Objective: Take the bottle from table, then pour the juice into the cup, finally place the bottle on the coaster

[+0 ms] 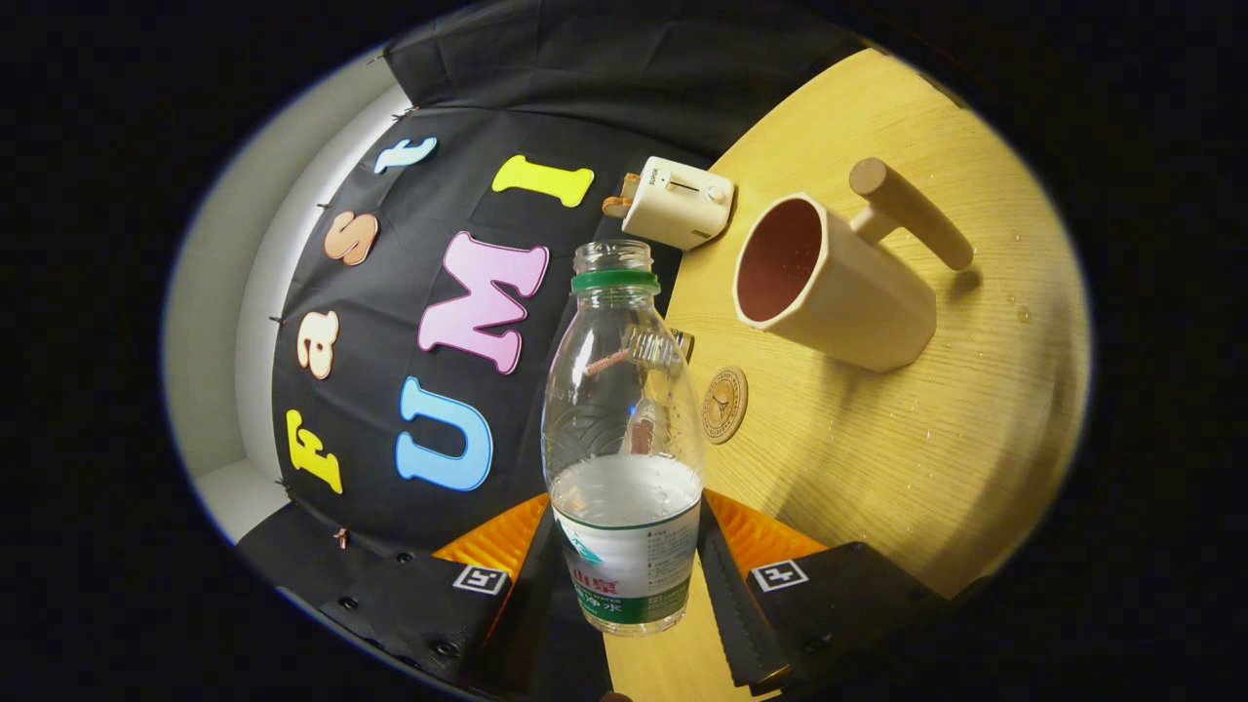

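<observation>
Bottle (624,439) between hand-held gripper (624,570) fingers, coaster (724,404) and cup (829,285) beyond

A staged recording booth dressed as a home kitchen corner. A black cloth wall (409,322) hangs pinned behind a round, pale wood-grain worktop (907,448), with a plain white wall showing past the cloth at the far left of the frame. On the worktop stand household props: a small cream toaster (678,202) with a slice of bread poking out, a cream mug (829,283) with a peg-like wooden handle, and a round coaster (724,404). Lighting is warm and indoor
</observation>
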The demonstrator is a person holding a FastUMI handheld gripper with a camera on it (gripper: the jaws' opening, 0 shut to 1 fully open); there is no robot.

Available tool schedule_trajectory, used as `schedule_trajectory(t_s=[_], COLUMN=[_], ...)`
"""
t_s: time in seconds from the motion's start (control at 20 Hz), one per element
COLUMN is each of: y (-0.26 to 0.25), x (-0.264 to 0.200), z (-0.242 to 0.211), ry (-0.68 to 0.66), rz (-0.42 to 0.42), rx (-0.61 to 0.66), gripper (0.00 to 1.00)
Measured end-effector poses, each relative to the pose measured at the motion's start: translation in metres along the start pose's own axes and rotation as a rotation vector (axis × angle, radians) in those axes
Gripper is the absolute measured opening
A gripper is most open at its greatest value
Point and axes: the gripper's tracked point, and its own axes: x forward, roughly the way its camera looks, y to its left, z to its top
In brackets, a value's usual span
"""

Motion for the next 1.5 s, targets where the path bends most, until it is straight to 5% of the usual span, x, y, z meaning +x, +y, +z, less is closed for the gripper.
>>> schedule_trajectory(t_s=[1.5], y=[-0.008], x=[0.019], z=[0.027], ry=[0.002], rz=[0.041], rx=[0.395], gripper=[0.75])
